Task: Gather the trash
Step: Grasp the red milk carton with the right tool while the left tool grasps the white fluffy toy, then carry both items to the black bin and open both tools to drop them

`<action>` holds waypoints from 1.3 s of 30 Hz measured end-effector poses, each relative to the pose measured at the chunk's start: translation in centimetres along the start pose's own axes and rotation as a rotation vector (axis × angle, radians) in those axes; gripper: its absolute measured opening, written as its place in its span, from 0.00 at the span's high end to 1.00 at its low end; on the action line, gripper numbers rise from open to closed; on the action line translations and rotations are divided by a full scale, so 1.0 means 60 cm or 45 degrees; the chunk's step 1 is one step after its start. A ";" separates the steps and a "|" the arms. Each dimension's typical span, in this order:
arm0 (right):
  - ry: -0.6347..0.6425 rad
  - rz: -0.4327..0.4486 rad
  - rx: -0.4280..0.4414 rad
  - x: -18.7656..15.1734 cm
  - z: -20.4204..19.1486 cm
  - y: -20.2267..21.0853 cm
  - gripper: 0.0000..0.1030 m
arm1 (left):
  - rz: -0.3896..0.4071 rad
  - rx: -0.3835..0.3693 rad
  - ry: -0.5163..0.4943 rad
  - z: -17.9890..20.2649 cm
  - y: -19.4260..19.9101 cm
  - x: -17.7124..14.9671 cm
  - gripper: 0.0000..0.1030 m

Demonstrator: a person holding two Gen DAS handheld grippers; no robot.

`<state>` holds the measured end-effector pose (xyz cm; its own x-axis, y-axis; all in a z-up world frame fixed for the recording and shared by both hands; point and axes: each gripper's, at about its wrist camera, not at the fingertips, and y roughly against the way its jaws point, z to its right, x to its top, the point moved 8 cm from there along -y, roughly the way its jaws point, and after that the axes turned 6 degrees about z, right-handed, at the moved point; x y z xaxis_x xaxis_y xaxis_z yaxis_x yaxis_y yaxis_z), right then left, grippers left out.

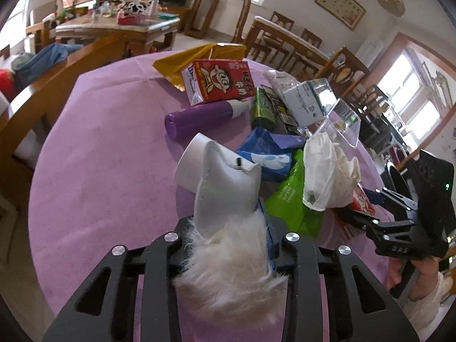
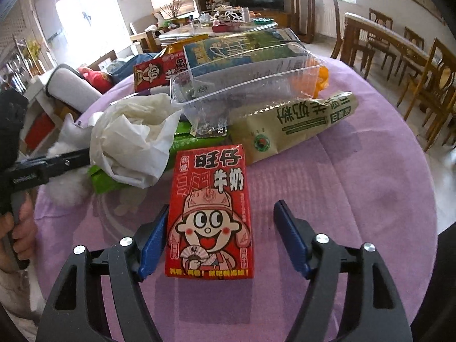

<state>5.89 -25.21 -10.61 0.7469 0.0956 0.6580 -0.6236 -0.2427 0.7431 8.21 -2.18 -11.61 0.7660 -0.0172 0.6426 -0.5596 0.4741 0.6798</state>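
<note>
Presently on the round table with the lilac cloth (image 2: 356, 188): a heap of packaging. From the left wrist view, the left gripper (image 1: 228, 228) is clamped on a grey-and-white furry soft object (image 1: 228, 199), its fur spilling between the black fingers; beyond lie a white paper cup on its side (image 1: 189, 165), a purple cylindrical roll (image 1: 199, 121), a red cartoon milk carton (image 1: 218, 81), a blue packet (image 1: 262, 148), a green wrapper (image 1: 290, 199) and a crumpled white plastic bag (image 1: 327, 171). Only the right wrist view shows the second red cartoon milk carton lying flat (image 2: 211, 216) between the blue pads of the right gripper (image 2: 222, 236): jaws partly drawn in, the left pad (image 2: 152, 242) at the carton's edge, the right pad clear of it, so not yet gripped. That view alone also gives the clear plastic tray (image 2: 245, 91) and the beige milk-powder pouch (image 2: 293, 125). Each view catches the other gripper at its margin, with a hand (image 2: 20, 228) on the handle.
</note>
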 end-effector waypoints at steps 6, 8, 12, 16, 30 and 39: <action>-0.108 0.126 0.133 -0.003 0.012 0.051 0.52 | 0.139 0.001 -0.014 0.015 0.071 0.012 0.69; -0.139 0.191 0.179 -0.003 0.021 0.085 0.52 | 0.190 0.000 -0.023 0.029 0.102 0.023 0.69; -0.205 0.335 0.196 0.000 0.073 0.158 0.52 | 0.229 -0.056 -0.090 0.096 0.126 0.041 0.69; -0.271 0.478 0.098 0.005 0.149 0.219 0.52 | 0.202 -0.176 -0.191 0.220 0.095 0.056 0.69; -0.769 0.765 -0.526 -0.145 0.515 0.405 0.51 | -0.086 -0.748 -0.511 0.749 -0.151 -0.032 0.69; -0.958 0.743 -0.563 -0.220 0.618 0.398 0.51 | -0.212 -0.718 -0.709 0.915 -0.315 -0.111 0.69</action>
<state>-10.32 -68.05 -6.06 0.1596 -0.5841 0.7958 -0.8485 0.3309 0.4131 -3.67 -59.37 -9.30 0.4725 -0.4919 0.7313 -0.0946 0.7967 0.5969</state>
